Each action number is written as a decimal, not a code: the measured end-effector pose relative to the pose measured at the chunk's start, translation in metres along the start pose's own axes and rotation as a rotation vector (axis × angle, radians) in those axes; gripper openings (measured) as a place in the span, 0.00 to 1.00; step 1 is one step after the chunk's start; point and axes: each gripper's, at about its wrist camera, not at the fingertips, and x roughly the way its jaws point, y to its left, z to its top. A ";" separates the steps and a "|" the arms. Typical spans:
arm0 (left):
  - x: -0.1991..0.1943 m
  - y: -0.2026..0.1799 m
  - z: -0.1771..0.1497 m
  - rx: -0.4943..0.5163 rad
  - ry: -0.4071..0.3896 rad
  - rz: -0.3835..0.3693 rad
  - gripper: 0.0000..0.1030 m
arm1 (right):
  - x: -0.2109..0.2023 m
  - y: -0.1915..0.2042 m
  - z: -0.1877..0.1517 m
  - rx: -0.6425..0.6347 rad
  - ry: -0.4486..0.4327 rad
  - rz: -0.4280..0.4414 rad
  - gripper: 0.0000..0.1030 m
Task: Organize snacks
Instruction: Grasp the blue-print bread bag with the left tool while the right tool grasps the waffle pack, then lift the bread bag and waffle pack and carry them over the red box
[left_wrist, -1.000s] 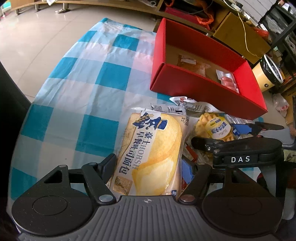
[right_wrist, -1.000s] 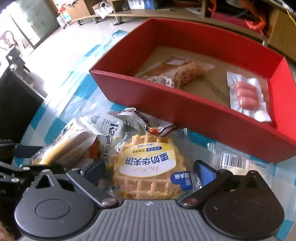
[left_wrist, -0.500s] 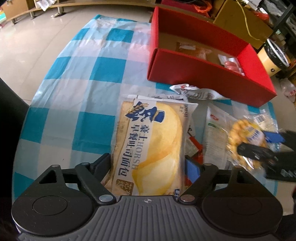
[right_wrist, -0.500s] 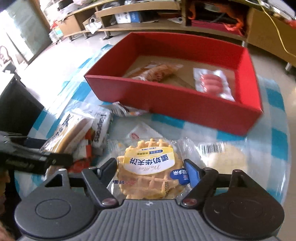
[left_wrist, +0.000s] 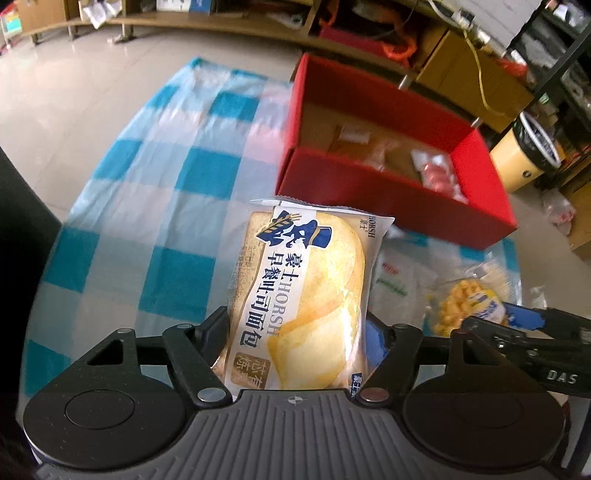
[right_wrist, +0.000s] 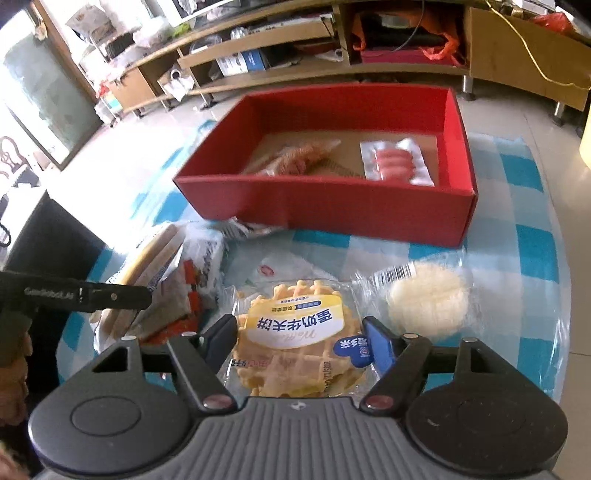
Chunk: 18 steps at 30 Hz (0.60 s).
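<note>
Glossy cream-and-yellow plastic bread packet (left_wrist: 303, 302), flat oblong with blue logo and crimped top seam, clamped between pads of left gripper (left_wrist: 297, 332) after jaws just closed further on it; long axis runs straight away from camera, crimped end toward rectangular red cardboard box (left_wrist: 391, 199), lifted clear of the cloth. Round golden waffle in clear crinkly wrapper (right_wrist: 299, 343), grid-textured, yellow-and-white oval label reading upside down, pinched edge to edge in right gripper (right_wrist: 301, 341), jaws having just closed in on it; black pad on one side, blue pad (right_wrist: 380, 345) on the other. Box beyond both, open top, brown cardboard floor, holding a clear packet of brownish dried snack (right_wrist: 295, 160) and a vacuum-sealed pack of pink sausages (right_wrist: 397, 160) side by side, apart. Under everything a thin shiny blue-and-white checked plastic tablecloth (left_wrist: 155, 206), wrinkled. Loose on cloth: pale round cake in clear barcoded wrapper (right_wrist: 428, 295) just beside waffle, heap of mixed wrappers (right_wrist: 184, 273) near box's front wall. Beige tiled floor (left_wrist: 92, 88) around the table.
</note>
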 end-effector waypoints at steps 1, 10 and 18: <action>-0.001 -0.002 0.001 -0.004 -0.004 -0.006 0.75 | -0.001 0.001 0.002 0.001 -0.005 0.003 0.67; 0.004 -0.027 0.015 -0.002 0.002 -0.021 0.75 | -0.008 -0.006 0.016 0.037 -0.033 0.019 0.47; 0.011 -0.037 0.013 0.032 0.020 -0.036 0.75 | 0.015 -0.014 0.000 0.018 0.076 0.007 0.64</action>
